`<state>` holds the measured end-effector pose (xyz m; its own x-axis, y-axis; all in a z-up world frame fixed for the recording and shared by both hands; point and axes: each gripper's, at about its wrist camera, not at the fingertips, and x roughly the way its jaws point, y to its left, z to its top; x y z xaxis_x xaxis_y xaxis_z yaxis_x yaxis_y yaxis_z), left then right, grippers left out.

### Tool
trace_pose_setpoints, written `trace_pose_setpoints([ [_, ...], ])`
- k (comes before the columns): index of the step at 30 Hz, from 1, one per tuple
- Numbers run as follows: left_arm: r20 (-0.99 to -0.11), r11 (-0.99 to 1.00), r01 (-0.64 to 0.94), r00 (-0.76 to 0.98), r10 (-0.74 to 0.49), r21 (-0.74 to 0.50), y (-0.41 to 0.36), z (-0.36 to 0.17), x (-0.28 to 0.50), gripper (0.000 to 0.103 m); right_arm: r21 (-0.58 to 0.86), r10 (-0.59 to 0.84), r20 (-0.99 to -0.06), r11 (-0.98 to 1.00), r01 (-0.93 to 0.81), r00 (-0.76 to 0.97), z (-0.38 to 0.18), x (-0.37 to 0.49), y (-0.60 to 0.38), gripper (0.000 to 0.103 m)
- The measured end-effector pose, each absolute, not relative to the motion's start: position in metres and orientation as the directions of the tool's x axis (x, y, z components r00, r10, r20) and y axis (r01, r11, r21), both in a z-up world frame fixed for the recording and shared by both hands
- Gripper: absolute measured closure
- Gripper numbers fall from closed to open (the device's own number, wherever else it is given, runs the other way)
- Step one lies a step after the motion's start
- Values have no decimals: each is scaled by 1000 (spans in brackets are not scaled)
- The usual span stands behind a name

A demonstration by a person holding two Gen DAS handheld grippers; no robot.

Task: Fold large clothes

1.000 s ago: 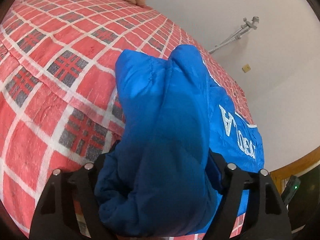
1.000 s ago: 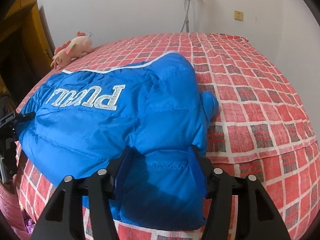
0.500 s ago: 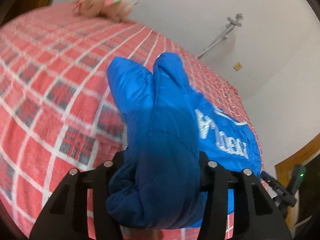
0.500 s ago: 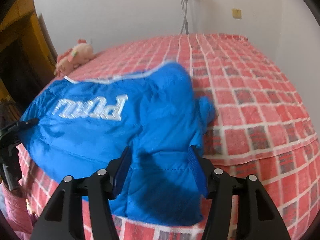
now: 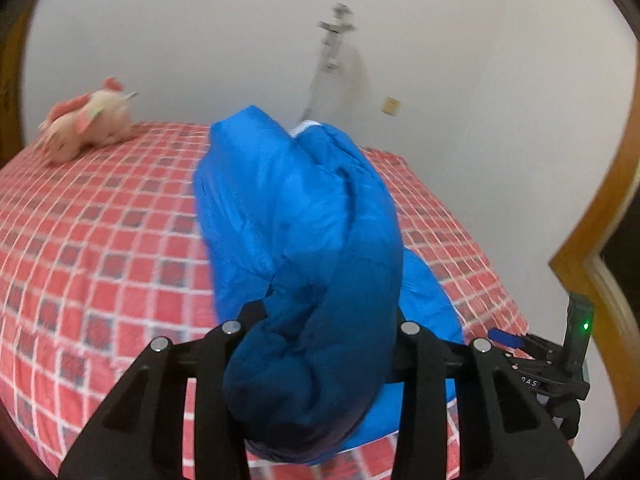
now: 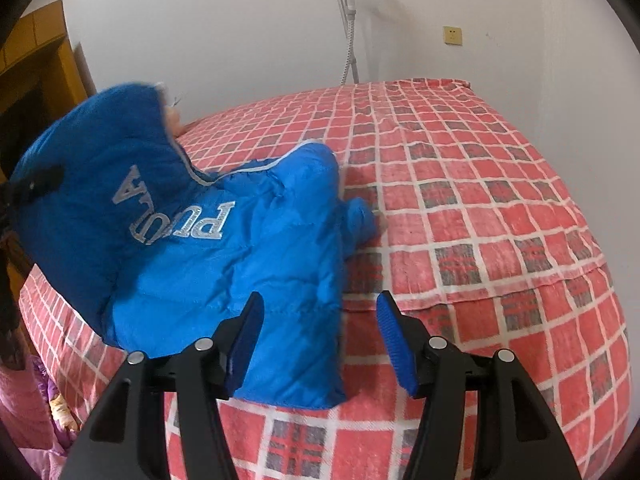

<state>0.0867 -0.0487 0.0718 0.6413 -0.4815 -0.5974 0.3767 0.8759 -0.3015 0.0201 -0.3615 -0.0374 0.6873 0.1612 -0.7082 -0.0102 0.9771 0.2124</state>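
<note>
A blue padded jacket (image 6: 224, 248) with silver lettering lies on the red checked bed (image 6: 480, 208). My left gripper (image 5: 316, 344) is shut on a thick bunch of the jacket (image 5: 304, 240) and holds that end raised off the bed. In the right wrist view the raised end stands up at the left. My right gripper (image 6: 320, 344) is open, its blue pads apart. The jacket's near hem lies between its fingers and under the left pad, not clamped.
A pink plush toy (image 5: 84, 120) lies at the far side of the bed by the white wall. A metal pole (image 6: 348, 20) leans on the wall. Wooden door frame (image 5: 600, 216) stands at the right. Pink bedding (image 6: 36, 408) lies beside the bed.
My left gripper has lifted its end of the jacket up and swung it over. My right gripper has opened and let go of the hem, which now lies off to its left.
</note>
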Motion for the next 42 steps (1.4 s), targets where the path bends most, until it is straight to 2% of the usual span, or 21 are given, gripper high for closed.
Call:
trace_pose_setpoints([
  [10,-724,850,476,501,-474,-227,-147,19,101,67,228,172,-713,974,-8,680,-42,14,-372,44],
  [23,-748,834,505,460,-478,-222,-162,-12,101,65,247,191,-724,969,-8,663,-48,20,-372,44],
  [26,-736,815,535,455,-501,-224,-162,-4,93,54,252,193,-718,968,-9,669,-41,21,-373,44],
  [30,-705,773,558,415,-575,-301,-148,13,82,40,261,200,-705,965,-12,680,-27,24,-375,41],
  [36,-617,704,561,382,-688,-437,-108,51,70,34,294,255,-706,954,-54,661,-8,41,-364,36],
  [39,-602,749,542,469,-646,-381,-90,67,70,32,353,324,-710,932,-83,625,-1,57,-355,28],
  [42,-643,831,464,544,-540,-306,-76,64,85,31,440,416,-713,892,-103,564,4,79,-344,22],
])
